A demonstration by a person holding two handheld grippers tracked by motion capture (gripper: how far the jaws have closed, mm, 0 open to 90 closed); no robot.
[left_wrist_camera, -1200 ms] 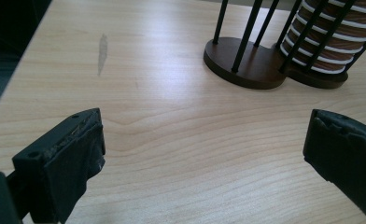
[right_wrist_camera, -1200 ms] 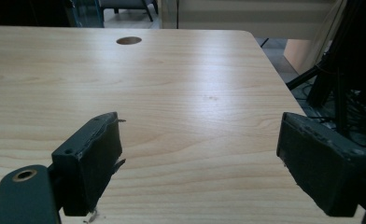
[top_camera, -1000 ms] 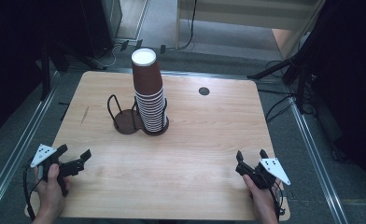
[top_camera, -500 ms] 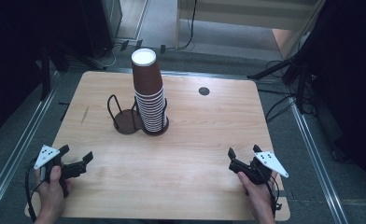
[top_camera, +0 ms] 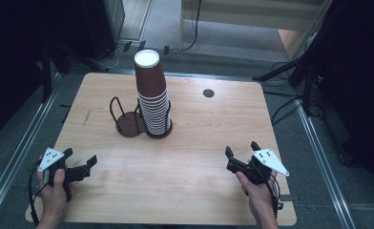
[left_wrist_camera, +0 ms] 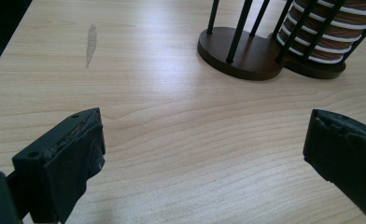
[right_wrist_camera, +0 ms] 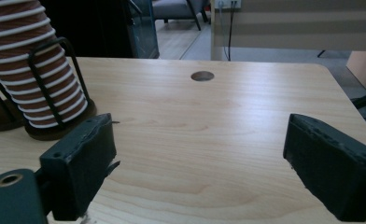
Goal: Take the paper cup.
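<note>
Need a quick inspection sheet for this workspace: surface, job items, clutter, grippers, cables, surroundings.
Surface: light wooden table, a grey smear near its left edge, a round hole at the far side.
Job's things: tall cup stack, brown with white rims, seated in one side of the dark wire holder; the other side stands empty.
Clutter: nothing seen.
Grippers: left gripper and right gripper both open, empty, at the near edge, apart from the stack.
Cables: black leads on the floor beyond the table.
Surroundings: dark stands at both sides, a metal rail along each side.
</note>
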